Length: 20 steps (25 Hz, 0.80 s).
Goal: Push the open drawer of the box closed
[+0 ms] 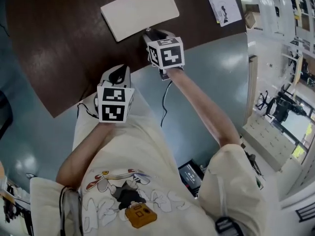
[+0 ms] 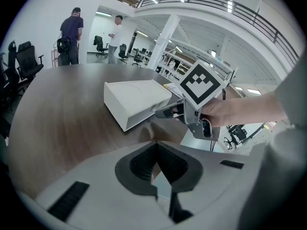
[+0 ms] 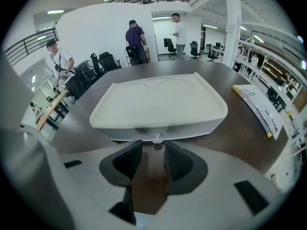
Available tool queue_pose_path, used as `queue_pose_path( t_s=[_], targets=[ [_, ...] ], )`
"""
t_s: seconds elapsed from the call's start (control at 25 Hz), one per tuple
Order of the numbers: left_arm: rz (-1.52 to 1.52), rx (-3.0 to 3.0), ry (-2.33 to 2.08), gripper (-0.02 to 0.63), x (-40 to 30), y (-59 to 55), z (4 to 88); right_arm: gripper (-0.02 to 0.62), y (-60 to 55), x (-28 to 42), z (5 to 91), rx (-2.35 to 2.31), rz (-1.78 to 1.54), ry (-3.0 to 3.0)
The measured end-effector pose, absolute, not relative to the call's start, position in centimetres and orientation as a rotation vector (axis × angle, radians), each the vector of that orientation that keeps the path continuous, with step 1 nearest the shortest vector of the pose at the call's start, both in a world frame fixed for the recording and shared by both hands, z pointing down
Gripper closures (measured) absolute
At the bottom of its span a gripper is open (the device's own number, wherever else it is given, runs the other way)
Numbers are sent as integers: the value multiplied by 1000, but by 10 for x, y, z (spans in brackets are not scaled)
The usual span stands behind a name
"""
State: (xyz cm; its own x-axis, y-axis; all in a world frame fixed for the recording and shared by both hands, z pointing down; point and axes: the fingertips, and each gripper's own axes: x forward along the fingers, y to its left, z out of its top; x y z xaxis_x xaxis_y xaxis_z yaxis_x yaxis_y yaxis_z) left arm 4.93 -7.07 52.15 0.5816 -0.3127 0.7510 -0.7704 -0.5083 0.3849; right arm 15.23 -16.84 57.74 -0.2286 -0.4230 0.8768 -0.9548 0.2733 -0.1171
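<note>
A flat white box (image 1: 139,11) lies on the dark wooden table (image 1: 59,48). Its near face carries a small clear knob (image 3: 157,139), and the drawer front looks flush with the box (image 3: 158,104). My right gripper (image 3: 153,146) is open, its tips just short of that face, with the knob in the gap between them and no pad pressing on it. In the head view the right gripper (image 1: 149,32) touches the box's near edge. My left gripper (image 1: 118,69) hangs back over the table's rim, its jaws meeting at the tips, empty; the left gripper (image 2: 154,143) faces the box (image 2: 134,99) from the side.
A printed leaflet (image 1: 222,1) lies at the table's far right, to the right of the box. The table's curved edge (image 1: 206,41) runs under my arms, with grey floor beyond. Two people (image 3: 136,37) stand far off among office chairs (image 3: 81,78).
</note>
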Motion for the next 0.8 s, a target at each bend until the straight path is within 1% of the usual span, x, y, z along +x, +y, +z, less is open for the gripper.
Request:
queue_pose_path(
  t_s=[0.12,0.2,0.48,0.56,0.72,0.8],
  targets=[
    [796,2135,-849,600,31,-76,494,445,-165,137,544,1319,886,-1796],
    [790,2171,-846,600,32,-76,483,445,-159,139,526,1357,880,-1808],
    [810,2293,-791,600,88,-49,479,455,-106,185,492,1461,902,-1866],
    [808,2339,-768,600,89,-41,472,469,-89,182,479,1520,921,-1883],
    [805,2410,-743,600,72,-16,442,480,-46,152,442,1616,977,-1927],
    [807,2432,-733,600,78,-6,427,485,-30,150,424,1642,995,-1948]
  ],
)
